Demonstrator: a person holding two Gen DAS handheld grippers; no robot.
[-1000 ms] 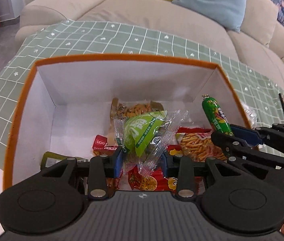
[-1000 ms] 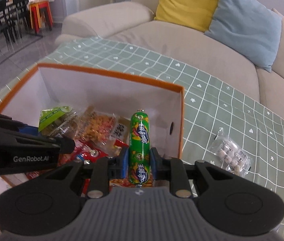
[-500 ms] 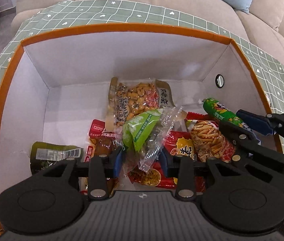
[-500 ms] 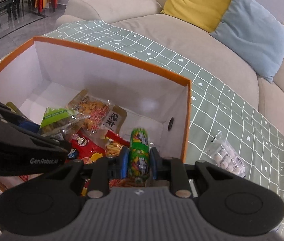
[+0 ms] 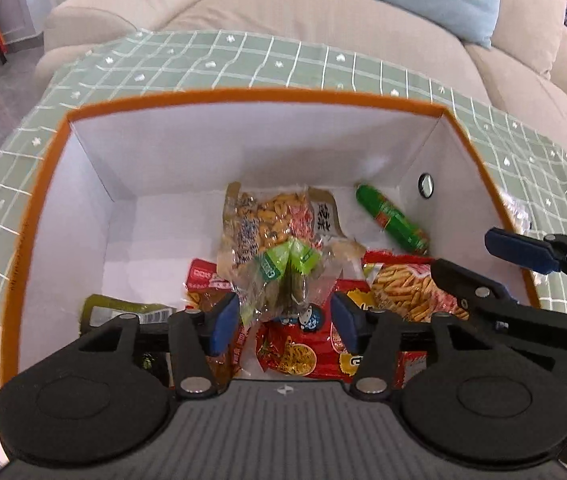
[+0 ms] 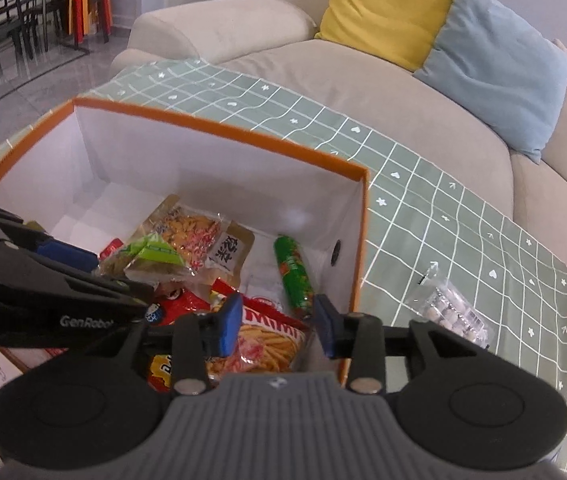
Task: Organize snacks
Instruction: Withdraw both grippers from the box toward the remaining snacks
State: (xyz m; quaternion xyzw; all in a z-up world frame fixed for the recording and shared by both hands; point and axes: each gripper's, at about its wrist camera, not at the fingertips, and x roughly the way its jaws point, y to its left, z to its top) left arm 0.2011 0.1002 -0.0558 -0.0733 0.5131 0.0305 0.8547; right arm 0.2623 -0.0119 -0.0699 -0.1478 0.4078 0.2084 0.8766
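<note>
With both grippers' jaws spread wide and holding nothing, the step in hand looks like pulling clear of the box (image 5: 35, 240) and going for what's left outside. Left gripper (image 5: 285, 322) hangs over the box's near side, above the green packet (image 5: 287, 260) lying loose on the snack pile. Right gripper (image 6: 277, 324) sits at the box's right wall, the sausage (image 6: 293, 276) lying flat inside by that wall, free of the pads. One clear bag (image 6: 449, 310) lies on the cloth right of the box, well apart from it. My call: lift straight up so the fingers don't snag crinkly wrappers or the orange rim, then send the right gripper to the bag, low and flat, pinching the film edge rather than the lumpy middle.
</note>
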